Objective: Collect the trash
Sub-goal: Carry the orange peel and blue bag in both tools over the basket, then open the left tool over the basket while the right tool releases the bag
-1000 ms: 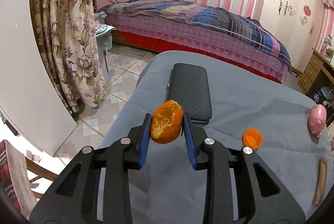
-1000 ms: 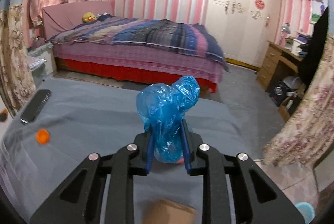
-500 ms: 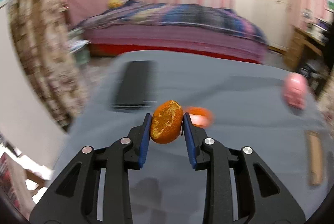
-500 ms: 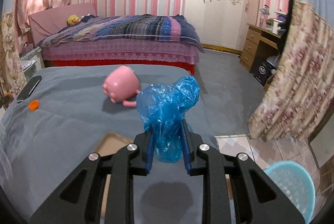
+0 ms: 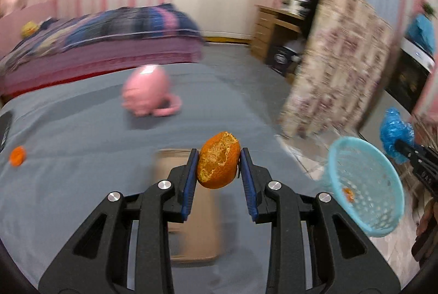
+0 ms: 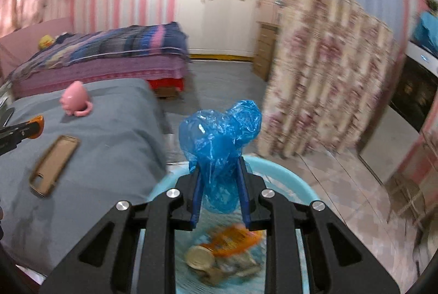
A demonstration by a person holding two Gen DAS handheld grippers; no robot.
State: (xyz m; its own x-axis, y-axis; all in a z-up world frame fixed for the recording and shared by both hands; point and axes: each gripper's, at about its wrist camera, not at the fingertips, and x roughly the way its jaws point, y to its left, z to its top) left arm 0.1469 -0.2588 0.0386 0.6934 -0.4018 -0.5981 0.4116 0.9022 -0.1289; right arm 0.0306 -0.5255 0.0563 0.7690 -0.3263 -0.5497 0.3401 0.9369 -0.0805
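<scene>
1. Right wrist view: right hand-held gripper [image 6: 219,192] is clamped on the blue plastic bag [image 6: 220,140], above the basket [image 6: 287,179].
2. Left hand-held gripper [image 5: 218,170] pinches the orange peel [image 5: 218,166] over the tabletop [image 5: 82,135]; releasing here would probably miss the basket.

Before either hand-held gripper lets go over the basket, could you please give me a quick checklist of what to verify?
1. Right hand-held gripper shut on blue bag: ok.
2. Bag above basket: ok.
3. Left hand-held gripper shut on orange peel: ok.
4. Peel above basket: not ok, it is over the grey table.
5. Room left in basket: ok.
6. Orange cap collected: not ok.
</scene>
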